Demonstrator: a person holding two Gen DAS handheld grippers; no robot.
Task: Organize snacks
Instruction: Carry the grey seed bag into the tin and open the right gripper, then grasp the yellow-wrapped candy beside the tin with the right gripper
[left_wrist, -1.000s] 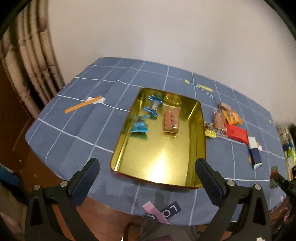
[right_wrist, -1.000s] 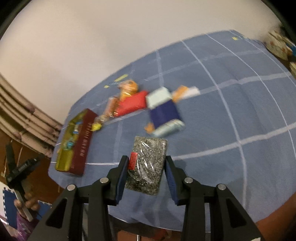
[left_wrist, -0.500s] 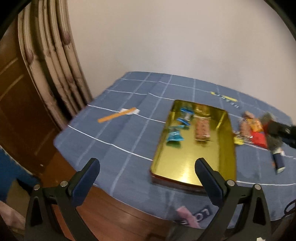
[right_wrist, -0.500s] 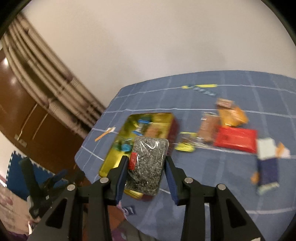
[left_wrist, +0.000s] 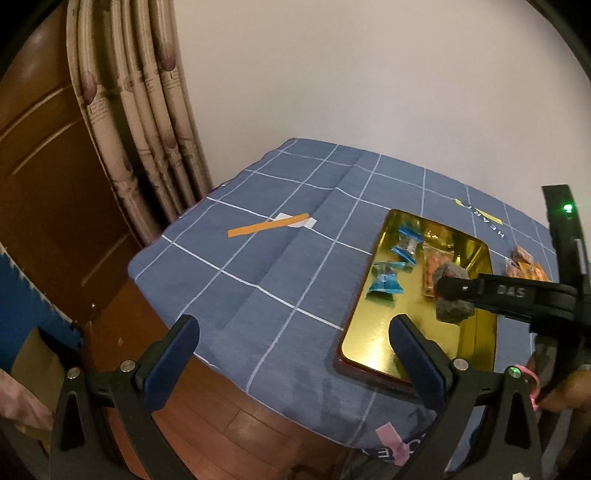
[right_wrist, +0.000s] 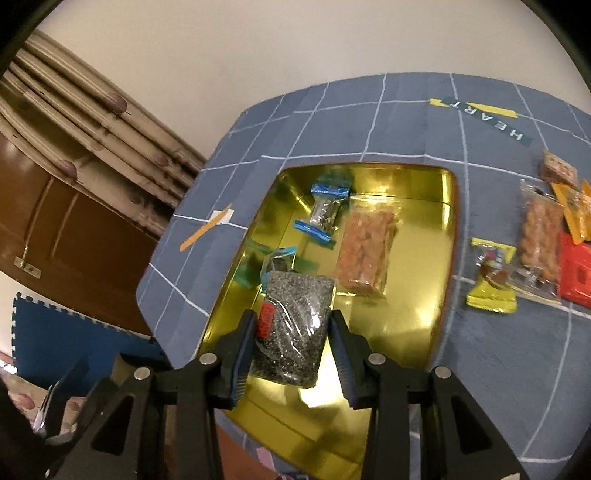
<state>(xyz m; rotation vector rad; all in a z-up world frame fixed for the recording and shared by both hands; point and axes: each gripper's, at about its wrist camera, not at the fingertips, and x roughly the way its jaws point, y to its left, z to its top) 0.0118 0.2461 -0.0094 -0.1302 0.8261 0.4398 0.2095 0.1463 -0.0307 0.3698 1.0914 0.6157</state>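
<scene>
My right gripper (right_wrist: 293, 325) is shut on a clear packet of dark seeds (right_wrist: 295, 325) with a red label, held over the near half of the gold tin tray (right_wrist: 424, 295). The tray holds blue-ended candy wrappers (right_wrist: 323, 212) and a peanut brittle bar (right_wrist: 364, 251). In the left wrist view the right gripper (left_wrist: 448, 291) hangs over the tray (left_wrist: 384, 339) with the packet (left_wrist: 452, 295). My left gripper (left_wrist: 291, 343) is open and empty, off the table's near left corner.
Loose snacks lie right of the tray: a yellow packet (right_wrist: 491, 278), a nut bar (right_wrist: 539, 243), a red packet (right_wrist: 576, 277), orange packets (right_wrist: 574, 208). An orange paper strip (left_wrist: 267, 226) lies on the blue checked cloth (left_wrist: 258, 277). Curtain and wooden door stand at left.
My right gripper has carried the seed packet leftwards from the open cloth to above the tray. My left gripper has swung left and back, away from the tray.
</scene>
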